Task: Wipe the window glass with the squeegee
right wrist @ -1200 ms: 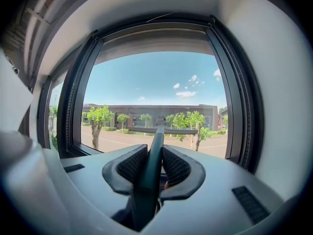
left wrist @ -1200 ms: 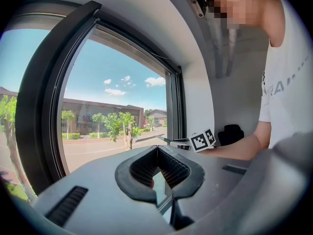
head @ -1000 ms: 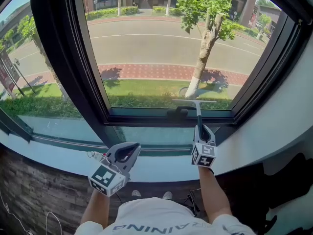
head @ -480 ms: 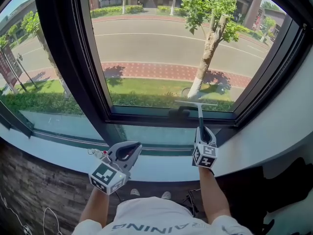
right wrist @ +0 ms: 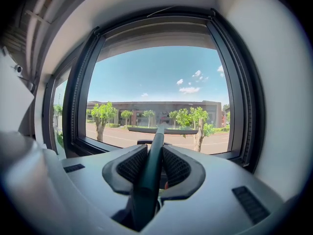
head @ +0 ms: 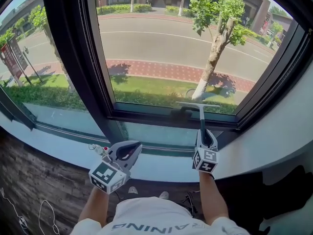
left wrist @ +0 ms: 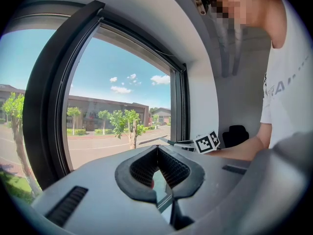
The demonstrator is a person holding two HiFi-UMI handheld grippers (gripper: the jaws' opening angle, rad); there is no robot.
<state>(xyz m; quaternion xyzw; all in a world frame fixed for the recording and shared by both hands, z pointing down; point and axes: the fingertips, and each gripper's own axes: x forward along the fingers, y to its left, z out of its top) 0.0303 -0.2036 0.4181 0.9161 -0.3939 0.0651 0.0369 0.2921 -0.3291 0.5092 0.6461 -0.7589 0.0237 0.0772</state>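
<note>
The squeegee [head: 200, 117] has a dark handle and a thin blade lying along the bottom edge of the window glass [head: 166, 48], beside the window's latch. My right gripper [head: 203, 133] is shut on the handle's lower end. In the right gripper view the squeegee [right wrist: 154, 163] runs straight out between the pads to the glass [right wrist: 156, 92]. My left gripper [head: 133, 148] hovers over the white sill to the lower left, away from the pane. In its own view the left gripper [left wrist: 157, 153] has its pads meeting at the tips with nothing held.
A thick black frame post [head: 73, 58] splits the window, with a second pane on the left. The white sill [head: 161, 168] curves below. A small clear object with a red spot [head: 98, 149] lies by the left gripper. A white wall [head: 283, 126] closes the right side.
The head view has swung slightly right and down. Both grippers and the squeegee keep nearly the same places, with the blade still at the pane's bottom edge.
</note>
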